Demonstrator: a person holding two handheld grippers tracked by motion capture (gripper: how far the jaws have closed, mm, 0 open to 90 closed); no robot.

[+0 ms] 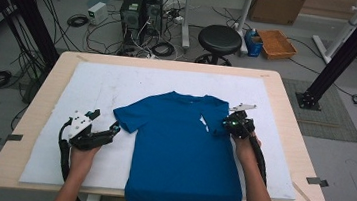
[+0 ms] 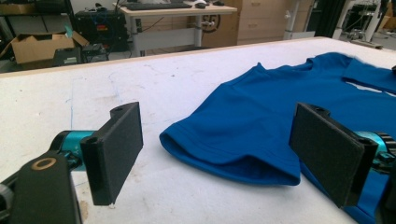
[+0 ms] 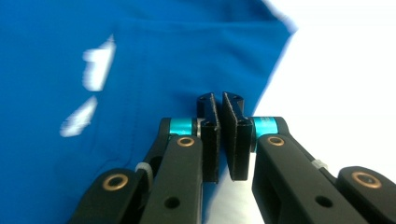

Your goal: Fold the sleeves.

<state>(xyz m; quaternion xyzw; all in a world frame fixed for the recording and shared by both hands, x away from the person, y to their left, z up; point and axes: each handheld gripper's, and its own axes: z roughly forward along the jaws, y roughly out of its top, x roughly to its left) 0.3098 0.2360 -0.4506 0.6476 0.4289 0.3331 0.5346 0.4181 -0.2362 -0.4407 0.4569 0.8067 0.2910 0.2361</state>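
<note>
Shirt: a blue short-sleeved cotton T-shirt lay flat on the white cloth sheet that covered the pale wooden desk, collar toward the far edge, hem over the near edge.
Folded sleeve: the sleeve on the right-hand side lay folded in over the chest, with slivers of white showing beside it.
Left hand-held gripper: its jaws stood wide apart, low over the sheet, with the hem of the shirt's other sleeve between and just beyond them, untouched.
Right hand-held gripper: its jaws stood together with only a thin slit between the pads, over the shirt's edge at the folded sleeve; whether cloth was pinched could not be told.
</note>
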